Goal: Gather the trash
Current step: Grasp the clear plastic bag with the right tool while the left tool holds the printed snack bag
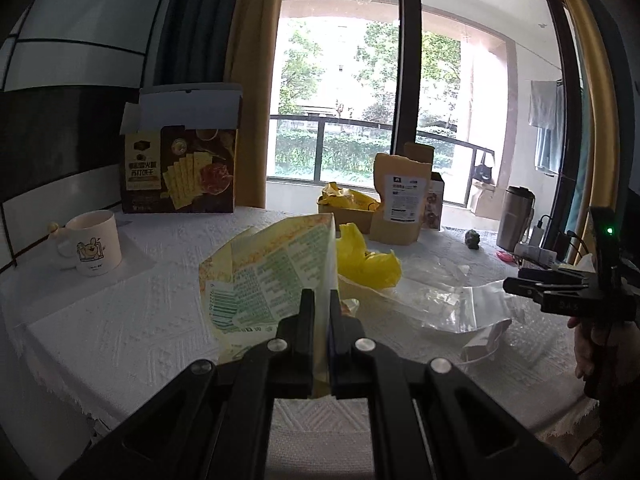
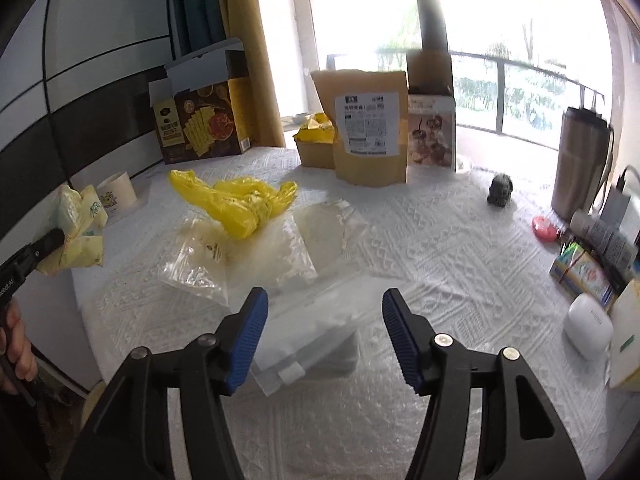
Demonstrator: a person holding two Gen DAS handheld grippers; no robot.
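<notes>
My left gripper [image 1: 322, 300] is shut on a pale yellow snack wrapper [image 1: 272, 276] and holds it above the white tablecloth; it also shows in the right wrist view [image 2: 78, 232] at the far left. My right gripper [image 2: 324, 304] is open and empty above clear plastic bags [image 2: 280, 256]. A crumpled yellow plastic bag [image 2: 240, 204] lies just beyond them, also in the left wrist view [image 1: 366, 260]. The right gripper shows in the left wrist view [image 1: 520, 280] at the right edge, over the clear bags [image 1: 452, 300].
A cracker box [image 1: 180, 172], a mug [image 1: 94, 244], a brown paper pouch [image 2: 370, 128], a small carton with yellow trash [image 2: 316, 144], a steel tumbler [image 2: 580, 164], a white case [image 2: 588, 326] and small items stand around the table edges.
</notes>
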